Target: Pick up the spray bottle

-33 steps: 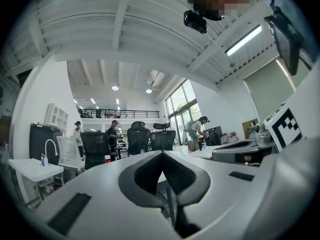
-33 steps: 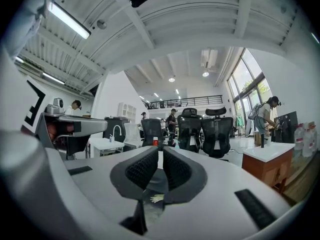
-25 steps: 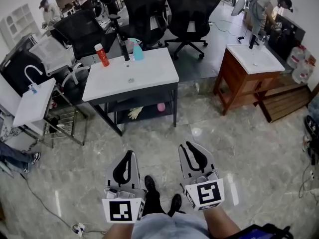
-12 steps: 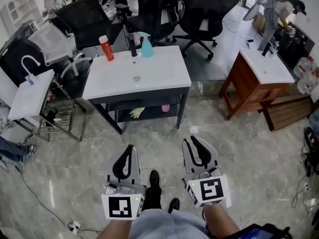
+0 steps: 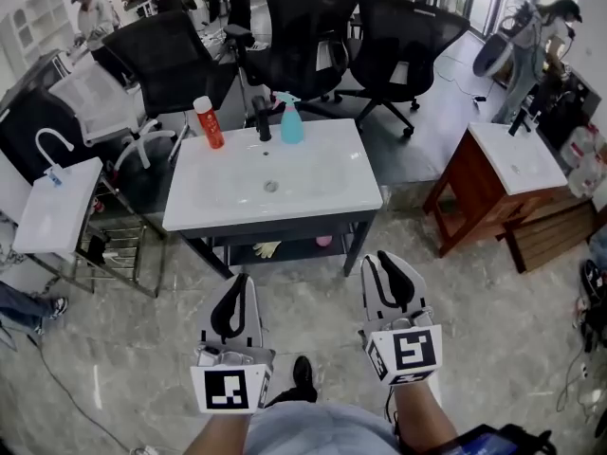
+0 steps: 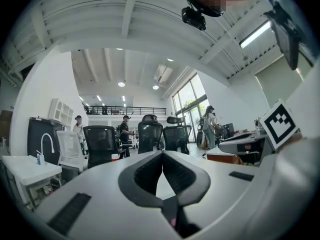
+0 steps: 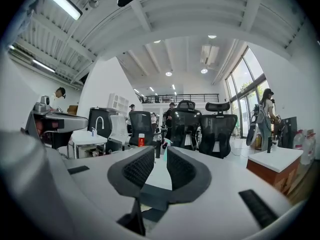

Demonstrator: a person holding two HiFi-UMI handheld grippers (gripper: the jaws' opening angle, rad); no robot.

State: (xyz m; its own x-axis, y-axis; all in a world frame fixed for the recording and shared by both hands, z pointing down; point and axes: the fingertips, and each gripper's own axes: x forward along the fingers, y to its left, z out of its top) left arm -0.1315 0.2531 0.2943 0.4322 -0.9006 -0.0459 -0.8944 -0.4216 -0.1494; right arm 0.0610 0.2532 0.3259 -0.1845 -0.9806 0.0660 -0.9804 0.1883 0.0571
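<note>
The teal spray bottle (image 5: 291, 122) stands at the back edge of a white sink vanity (image 5: 332, 192), right of a black faucet (image 5: 263, 118) and a red bottle (image 5: 208, 122). Both grippers are held level over the floor, well short of the vanity's front. My left gripper (image 5: 242, 281) has its jaws shut with nothing in them (image 6: 162, 154). The jaws of my right gripper (image 5: 377, 258) stand a little apart and empty (image 7: 160, 151). In the right gripper view the spray bottle (image 7: 164, 144) shows far off in the gap between the jaws, beside the red bottle (image 7: 141, 141).
Black office chairs (image 5: 313, 27) stand behind the vanity. A small white sink on a metal rack (image 5: 57, 207) is at the left and a wooden vanity (image 5: 493, 192) at the right. Gloves lie on the vanity's lower shelf (image 5: 267, 249). People stand far behind.
Both grippers have moved forward toward the white vanity, which now sits nearer and lower in the head view. The jaws look the same.
</note>
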